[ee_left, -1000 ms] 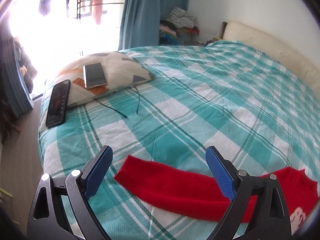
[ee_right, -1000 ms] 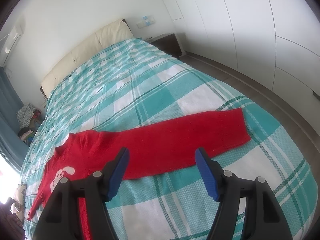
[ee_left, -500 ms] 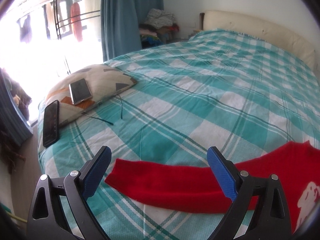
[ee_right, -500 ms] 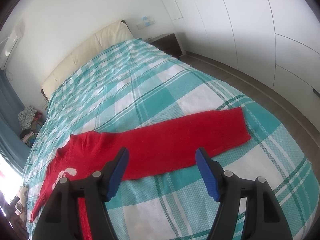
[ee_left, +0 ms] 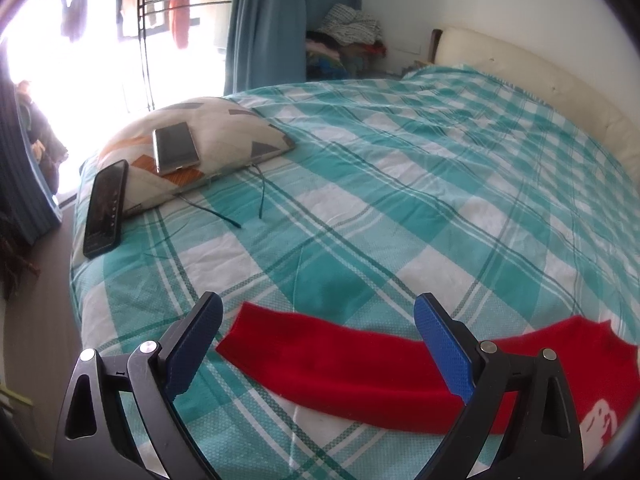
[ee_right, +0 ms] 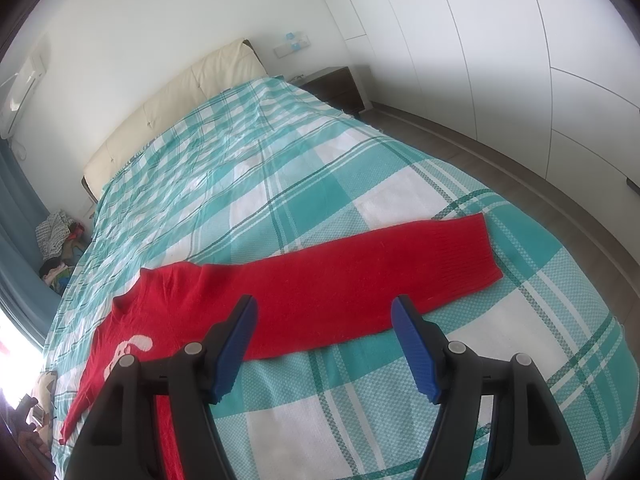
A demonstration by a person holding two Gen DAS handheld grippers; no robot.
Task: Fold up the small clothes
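A small red sweater (ee_right: 320, 280) with a white dog motif lies flat on the teal checked bed cover (ee_right: 260, 184), sleeves spread out to both sides. My right gripper (ee_right: 324, 320) hovers open over the sleeve that stretches right to its cuff (ee_right: 476, 248); nothing is between the blue pads. In the left wrist view the other sleeve (ee_left: 340, 364) runs across the foreground, its cuff end pointing left. My left gripper (ee_left: 316, 320) stands open above that sleeve and holds nothing.
A patterned pillow (ee_left: 224, 132) lies at the bed's left corner with a phone (ee_left: 176, 148) on it and a dark phone (ee_left: 106, 208) leaning beside it. A thin cable (ee_left: 260, 196) trails on the cover. White wardrobe doors (ee_right: 520, 60) flank the right.
The left wrist view swung right and came back; the sleeve now sits about where it was a second ago. The right gripper has stayed still. Both stay open.
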